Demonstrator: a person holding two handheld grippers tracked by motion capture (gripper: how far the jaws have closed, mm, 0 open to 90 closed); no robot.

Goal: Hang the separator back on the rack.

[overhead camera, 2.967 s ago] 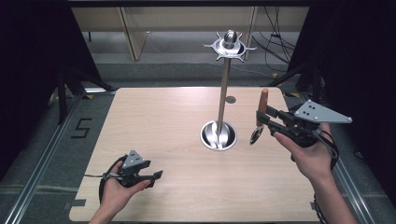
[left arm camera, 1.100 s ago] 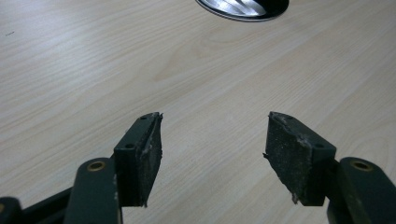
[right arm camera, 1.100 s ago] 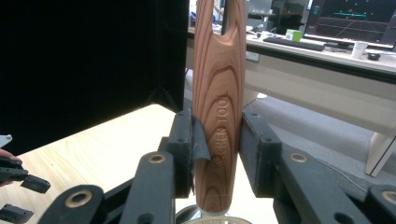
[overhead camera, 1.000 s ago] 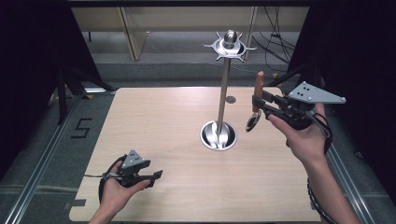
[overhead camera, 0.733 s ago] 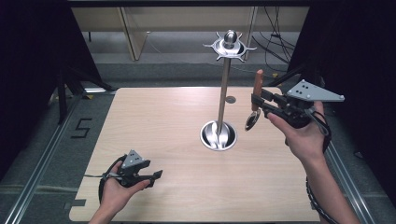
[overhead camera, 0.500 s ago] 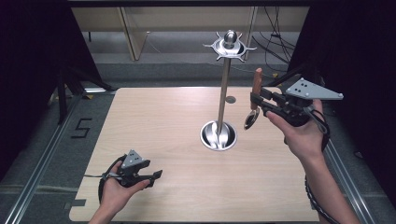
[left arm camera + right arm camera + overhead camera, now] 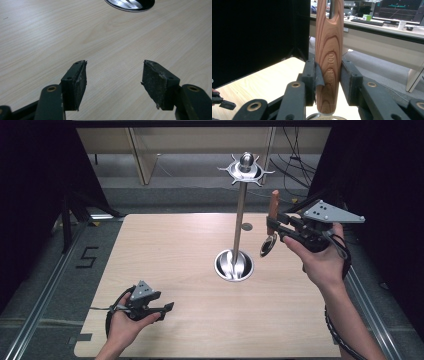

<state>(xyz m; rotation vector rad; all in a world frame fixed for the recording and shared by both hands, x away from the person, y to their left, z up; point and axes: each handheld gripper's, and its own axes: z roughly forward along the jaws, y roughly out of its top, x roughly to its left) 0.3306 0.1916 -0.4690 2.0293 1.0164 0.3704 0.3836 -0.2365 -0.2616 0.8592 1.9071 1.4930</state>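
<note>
My table point(image 7: 165, 250) and what sits on it

I work at a pale wood-grain tabletop with rounded corners, set on a grey floor point(image 7: 45, 285) between metal rails. A little right of its middle stands my utensil stand point(image 7: 234, 265): a round shiny metal base flat on the wood, with a slim upright pole rising to a hooked crown at the top. The base's rim point(image 7: 130, 5) also shows at the far edge of the left gripper view. My left gripper point(image 7: 165, 308) rests low over the near-left part of the board.
</note>
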